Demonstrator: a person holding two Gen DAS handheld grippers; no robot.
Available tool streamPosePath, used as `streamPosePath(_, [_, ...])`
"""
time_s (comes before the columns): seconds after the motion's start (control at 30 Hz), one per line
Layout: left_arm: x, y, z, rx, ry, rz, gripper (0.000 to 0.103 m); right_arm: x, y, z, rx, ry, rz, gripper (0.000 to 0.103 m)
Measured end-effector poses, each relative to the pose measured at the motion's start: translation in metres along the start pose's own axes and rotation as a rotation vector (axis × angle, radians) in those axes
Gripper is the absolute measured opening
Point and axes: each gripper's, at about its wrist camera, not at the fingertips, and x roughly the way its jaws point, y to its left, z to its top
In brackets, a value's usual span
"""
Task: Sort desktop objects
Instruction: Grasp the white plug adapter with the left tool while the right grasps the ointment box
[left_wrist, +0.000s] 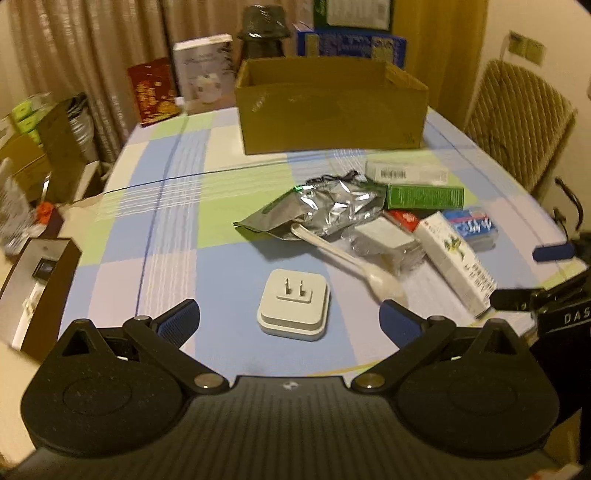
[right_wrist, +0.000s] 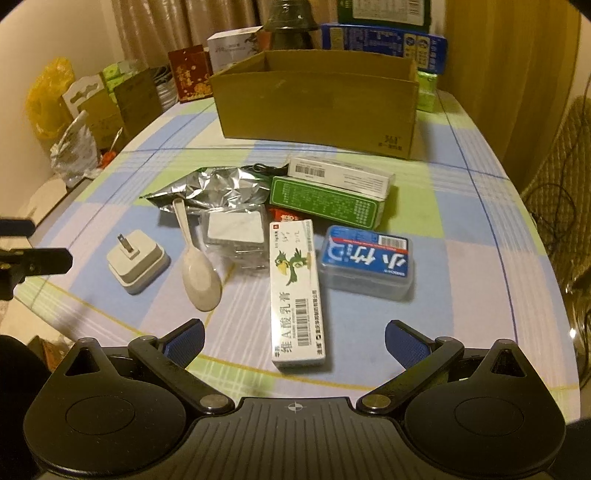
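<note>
We hold our left gripper (left_wrist: 290, 319) low over the checked tablecloth (left_wrist: 155, 206), its blue pads spread wide with nothing between them; the white plug adapter (left_wrist: 293, 309) lies prongs-up just ahead, centred in the gap but not touched. Moving right, the spoon (right_wrist: 197, 266) rests bowl toward us, its handle reaching up onto the crumpled foil bag (right_wrist: 218, 186). Next comes a clear plastic case (right_wrist: 236, 236), then the long white ointment box (right_wrist: 297, 291) pointing straight at our right gripper (right_wrist: 294, 338), whose fingers are likewise spread and empty, the box end just short of them. Beyond it sit a green box (right_wrist: 328, 201) with a white barcode box (right_wrist: 341, 173) stacked on top, a small red packet (right_wrist: 282, 213) tucked under the green one, and the blue-lidded case (right_wrist: 367, 260) furthest right. The open cardboard box (right_wrist: 317, 107) stands behind the pile; we cannot see its floor. Everything still lies on the table, so we judge the sorting barely begun, with the adapter and the ointment box the likeliest first picks
</note>
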Motion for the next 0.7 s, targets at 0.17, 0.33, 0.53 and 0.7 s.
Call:
streamPosePath(0.17, [0.036, 0.003, 0.005, 0.109, 0.063, -0.063, 0.093, 0.017, 0.002, 0.002, -0.017, 0.006, -0.007, 0.101])
streamPosePath(0.33, [0.069, 0.006, 0.009, 0.165, 0.126, -0.081, 0.087, 0.035, 0.005, 0.006, -0.038, 0.020, -0.004, 0.091])
streamPosePath(0.53, [0.095, 0.004, 0.010, 0.226, 0.160, -0.098, 0.080, 0.054, 0.003, 0.007, -0.045, 0.046, -0.023, 0.073])
streamPosePath(0.7, [0.105, 0.004, 0.012, 0.232, 0.160, -0.109, 0.071, 0.059, 0.000, 0.006, -0.043, 0.055, -0.024, 0.050])
